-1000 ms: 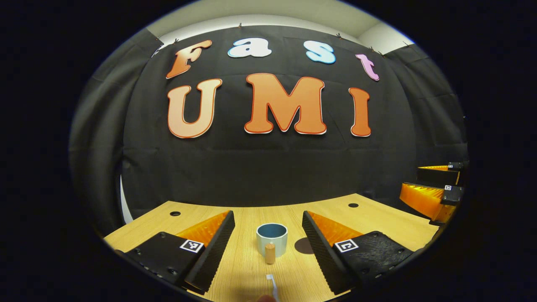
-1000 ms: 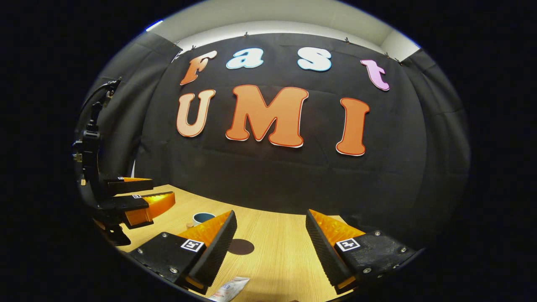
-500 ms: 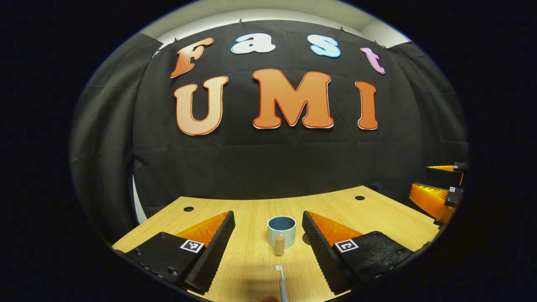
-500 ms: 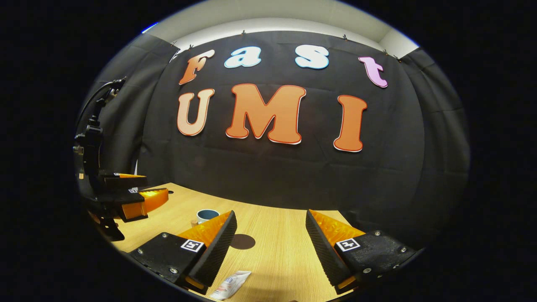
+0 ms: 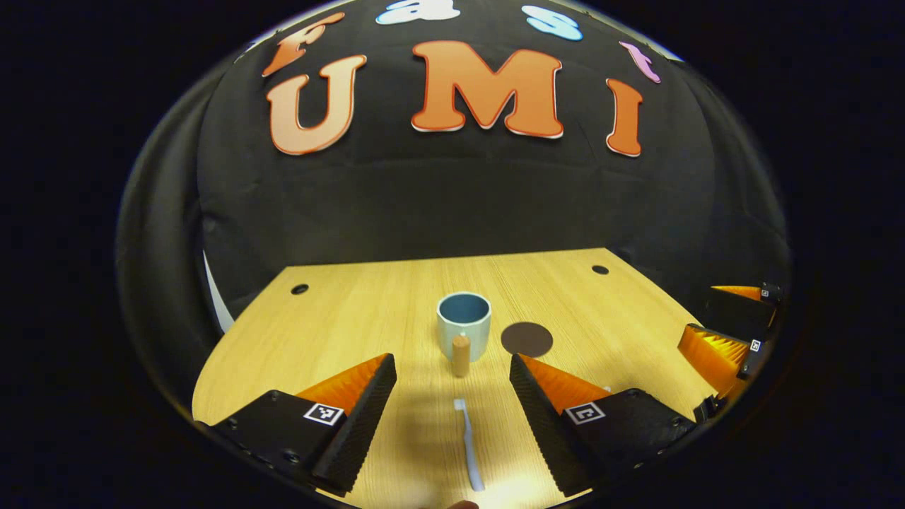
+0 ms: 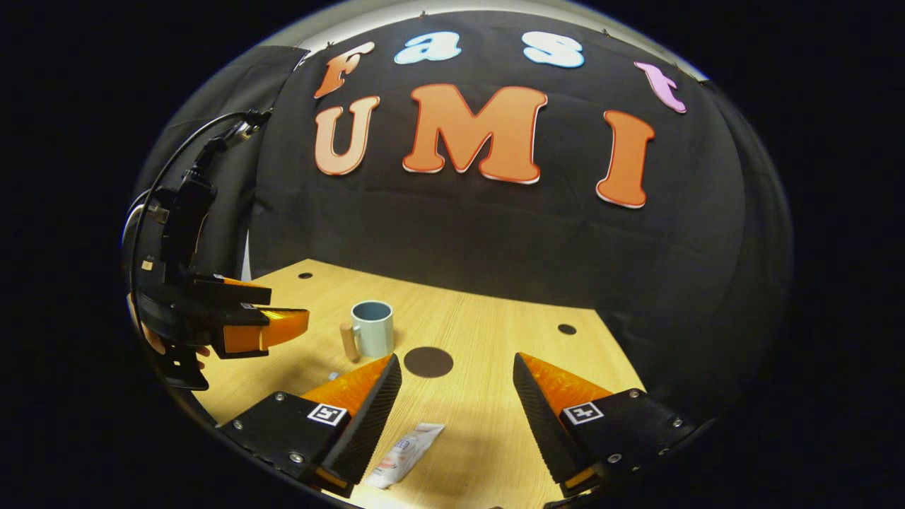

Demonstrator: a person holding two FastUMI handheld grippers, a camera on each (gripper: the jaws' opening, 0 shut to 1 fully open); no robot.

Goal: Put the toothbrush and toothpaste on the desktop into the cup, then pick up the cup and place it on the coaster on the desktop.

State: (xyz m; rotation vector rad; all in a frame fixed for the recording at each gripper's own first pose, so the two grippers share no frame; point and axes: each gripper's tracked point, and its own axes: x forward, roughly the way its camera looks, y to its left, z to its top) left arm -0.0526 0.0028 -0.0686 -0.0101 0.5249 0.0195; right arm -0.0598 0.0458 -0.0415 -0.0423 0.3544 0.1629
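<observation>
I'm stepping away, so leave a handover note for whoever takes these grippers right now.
Left gripper: open, above the white toothbrush lying on the wooden desktop.
Right gripper: open, over the white toothpaste tube lying flat.
The pale blue cup with wooden handle stands empty beside the dark round coaster, not on it.
Done: nothing yet.
Left: toothbrush and toothpaste into the cup, then the cup onto the coaster.

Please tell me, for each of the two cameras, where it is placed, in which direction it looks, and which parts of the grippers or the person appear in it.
Left gripper view: rides the left gripper, above the desk, facing the toothbrush, cup and coaster; right gripper at right.
Right gripper view: rides the right gripper, over the toothpaste; left gripper and a hand at left.
Shared: cup, coaster, desk.
</observation>
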